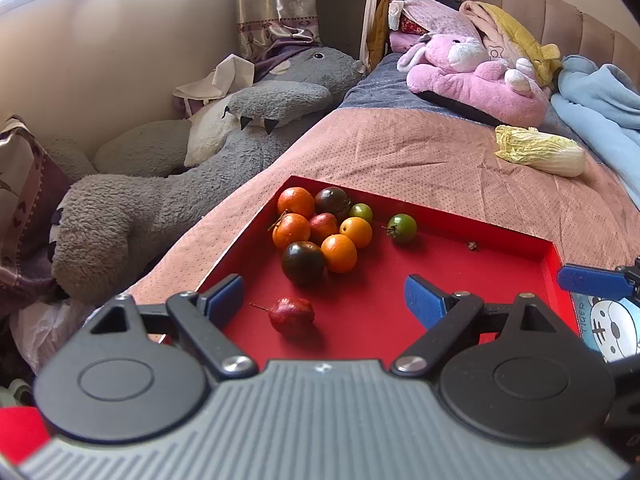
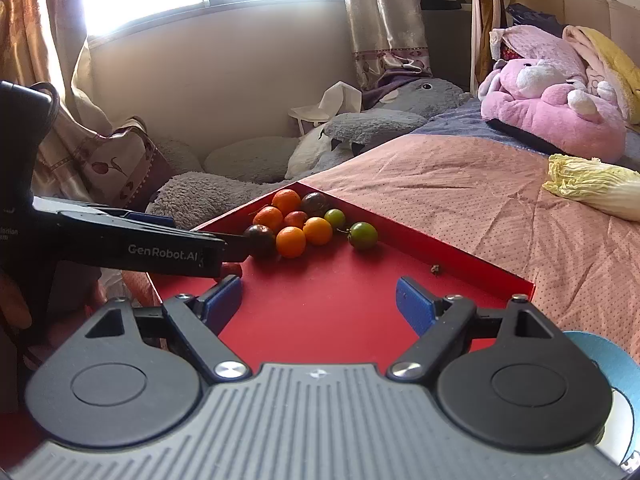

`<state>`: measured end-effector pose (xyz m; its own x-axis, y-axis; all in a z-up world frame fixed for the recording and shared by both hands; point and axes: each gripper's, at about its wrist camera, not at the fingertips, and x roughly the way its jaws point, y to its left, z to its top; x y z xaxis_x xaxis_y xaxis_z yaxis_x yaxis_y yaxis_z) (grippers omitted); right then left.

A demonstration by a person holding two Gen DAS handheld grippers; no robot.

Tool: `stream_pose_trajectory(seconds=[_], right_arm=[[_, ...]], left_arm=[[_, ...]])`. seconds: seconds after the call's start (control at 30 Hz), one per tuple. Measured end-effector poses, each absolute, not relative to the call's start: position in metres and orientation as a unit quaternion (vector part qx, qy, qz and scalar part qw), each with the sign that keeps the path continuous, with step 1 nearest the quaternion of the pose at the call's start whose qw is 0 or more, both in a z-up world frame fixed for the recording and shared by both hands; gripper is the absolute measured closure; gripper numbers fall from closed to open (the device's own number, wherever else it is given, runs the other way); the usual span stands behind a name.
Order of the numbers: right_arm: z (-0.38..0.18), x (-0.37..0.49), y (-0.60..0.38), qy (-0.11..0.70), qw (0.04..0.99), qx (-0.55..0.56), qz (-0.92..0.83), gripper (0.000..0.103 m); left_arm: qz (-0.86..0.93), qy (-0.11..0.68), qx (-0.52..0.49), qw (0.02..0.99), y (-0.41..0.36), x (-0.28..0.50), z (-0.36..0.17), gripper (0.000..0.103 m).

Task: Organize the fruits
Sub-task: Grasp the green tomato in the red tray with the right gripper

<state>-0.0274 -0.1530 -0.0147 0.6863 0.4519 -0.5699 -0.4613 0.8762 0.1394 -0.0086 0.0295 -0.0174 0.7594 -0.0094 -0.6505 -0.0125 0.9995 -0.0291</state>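
A red tray (image 1: 460, 280) lies on the pink bedspread. Several oranges, dark purple, green and red fruits (image 1: 320, 228) cluster in its far left corner. One green fruit (image 1: 402, 228) sits apart to their right. A small red fruit (image 1: 291, 316) with a stalk lies alone near the front, between the fingers of my left gripper (image 1: 323, 296), which is open and not touching it. My right gripper (image 2: 318, 294) is open over bare tray floor (image 2: 340, 300) with nothing between its fingers. In the right wrist view the left gripper's body (image 2: 160, 244) hides most of the red fruit.
A napa cabbage (image 1: 540, 152) lies on the bedspread to the right. A grey plush (image 1: 160, 200) fills the gap left of the bed, and a pink plush (image 1: 472, 76) sits at the head. A blue cartoon-print item (image 1: 612, 328) borders the tray's right side.
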Motion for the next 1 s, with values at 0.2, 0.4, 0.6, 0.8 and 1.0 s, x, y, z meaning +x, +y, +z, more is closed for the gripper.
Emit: stream_pose_trajectory(seconds=[0.2, 0.4, 0.6, 0.8, 1.0], right_arm=[[-0.014, -0.016, -0.152, 0.311, 0.917, -0.008, 0.248, 0.021], [-0.016, 0.000, -0.146, 0.316, 0.915, -0.017, 0.249, 0.027], [-0.023, 0.018, -0.126, 0.331, 0.906, -0.040, 0.262, 0.028], [-0.038, 0.044, -0.109, 0.340, 0.905, -0.067, 0.248, 0.030], [-0.053, 0.090, -0.105, 0.363, 0.903, -0.059, 0.219, 0.043]], left_arm=[[-0.002, 0.346, -0.011, 0.938, 0.026, -0.009, -0.018, 0.014], [0.001, 0.334, -0.040, 0.942, 0.036, -0.018, -0.012, 0.014], [0.026, 0.335, -0.066, 0.940, 0.049, -0.017, -0.012, 0.015], [0.029, 0.334, -0.086, 0.938, 0.055, -0.018, -0.010, 0.015], [0.034, 0.341, -0.082, 0.936, 0.054, -0.013, -0.013, 0.015]])
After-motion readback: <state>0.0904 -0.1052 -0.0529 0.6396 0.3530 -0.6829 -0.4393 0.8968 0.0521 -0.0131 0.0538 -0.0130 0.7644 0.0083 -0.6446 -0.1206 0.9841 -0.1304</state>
